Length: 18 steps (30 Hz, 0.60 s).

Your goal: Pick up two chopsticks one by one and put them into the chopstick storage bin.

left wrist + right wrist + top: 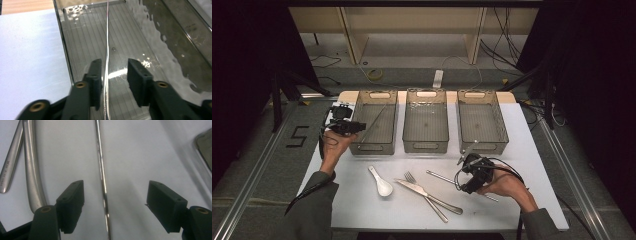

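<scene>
A thin metal chopstick [376, 120] leans slantwise inside the left clear bin [373, 149]. My left gripper [361, 127] hovers at that bin's near left corner. In the left gripper view the chopstick [107, 37] runs up between the jaws, close beside the left one, and the gripper [114, 62] is open. A second metal chopstick [442, 177] lies flat on the white table. My right gripper [462, 177] is low over it, open wide [115, 185], with the chopstick [101, 170] centred between the jaws and touching neither.
Two more clear bins, middle [426, 147] and right [482, 148], stand side by side behind the cutlery. A white spoon [381, 183], a fork [414, 181] and a knife [429, 196] lie near the front. The knife handle [31, 170] lies left of my right jaws.
</scene>
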Tool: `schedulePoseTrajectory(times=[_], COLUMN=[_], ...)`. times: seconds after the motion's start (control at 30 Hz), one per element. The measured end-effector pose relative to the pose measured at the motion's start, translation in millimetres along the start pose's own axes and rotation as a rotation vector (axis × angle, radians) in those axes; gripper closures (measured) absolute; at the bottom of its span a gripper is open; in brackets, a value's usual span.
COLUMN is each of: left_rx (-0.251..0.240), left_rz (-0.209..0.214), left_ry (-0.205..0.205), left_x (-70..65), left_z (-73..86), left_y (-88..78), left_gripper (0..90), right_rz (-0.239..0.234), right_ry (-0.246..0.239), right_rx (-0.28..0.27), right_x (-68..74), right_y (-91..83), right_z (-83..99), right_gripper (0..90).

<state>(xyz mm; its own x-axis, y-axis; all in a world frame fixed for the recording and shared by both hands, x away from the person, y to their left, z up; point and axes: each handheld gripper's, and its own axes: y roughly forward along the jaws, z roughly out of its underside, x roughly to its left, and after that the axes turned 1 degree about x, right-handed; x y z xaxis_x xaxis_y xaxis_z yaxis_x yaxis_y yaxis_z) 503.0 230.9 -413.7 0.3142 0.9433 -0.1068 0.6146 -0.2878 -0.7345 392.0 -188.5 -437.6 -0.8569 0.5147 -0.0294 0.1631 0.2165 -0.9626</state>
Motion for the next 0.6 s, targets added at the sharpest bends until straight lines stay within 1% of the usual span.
schedulePoseTrajectory(times=[0.07,0.17,0.23,0.27,0.33,0.37,0.4,0.5,0.53,0.57,0.6], left_rx=[-0.03,-0.069,-0.107,-0.12,-0.121,-0.142,-0.16,-0.198,-0.208,-0.214,-0.218], left_rz=[0.024,0.082,0.148,0.17,0.216,0.244,0.27,0.319,0.343,0.359,0.366], left_ry=[-0.013,-0.031,-0.056,-0.067,-0.078,-0.08,-0.066,-0.023,-0.014,0.006,0.029], left_x=[-4.3,-11.1,-15.9,-19.1,-27.0,-31.7,-36.3,-49.4,-53.5,-57.6,-62.0], left_z=[-0.3,0.8,3.9,6.1,9.1,11.3,13.0,18.8,22.4,26.0,29.5], left_y=[-7.7,-20.1,-28.0,-31.5,-38.4,-43.0,-47.0,-55.1,-57.2,-58.9,-60.5], left_gripper=[54.2,43.0,37.0,35.0,29.4,27.3,27.0,23.0,22.9,22.2,21.4], right_rz=[0.0,-0.004,-0.008,-0.01,-0.01,-0.006,-0.003,-0.001,0.0,0.0,-0.002], right_ry=[0.004,0.009,0.009,0.009,0.004,-0.005,0.0,-0.006,-0.011,-0.009,-0.008], right_rx=[0.002,-0.003,0.004,0.005,0.006,0.003,0.011,0.008,0.007,0.015,0.02], right_x=[-0.6,-2.0,-2.3,-2.3,-2.8,-3.4,-2.5,-1.9,-2.2,-1.9,-1.7], right_y=[0.1,0.0,-0.1,-0.2,-0.2,-0.1,-1.1,-3.1,-3.3,-3.5,-3.3], right_z=[0.3,0.5,0.7,0.8,0.4,-0.1,-0.9,-3.0,-3.7,-4.2,-4.7], right_gripper=[31.1,31.9,32.5,33.0,33.2,33.9,34.6,36.9,38.1,39.5,41.2])
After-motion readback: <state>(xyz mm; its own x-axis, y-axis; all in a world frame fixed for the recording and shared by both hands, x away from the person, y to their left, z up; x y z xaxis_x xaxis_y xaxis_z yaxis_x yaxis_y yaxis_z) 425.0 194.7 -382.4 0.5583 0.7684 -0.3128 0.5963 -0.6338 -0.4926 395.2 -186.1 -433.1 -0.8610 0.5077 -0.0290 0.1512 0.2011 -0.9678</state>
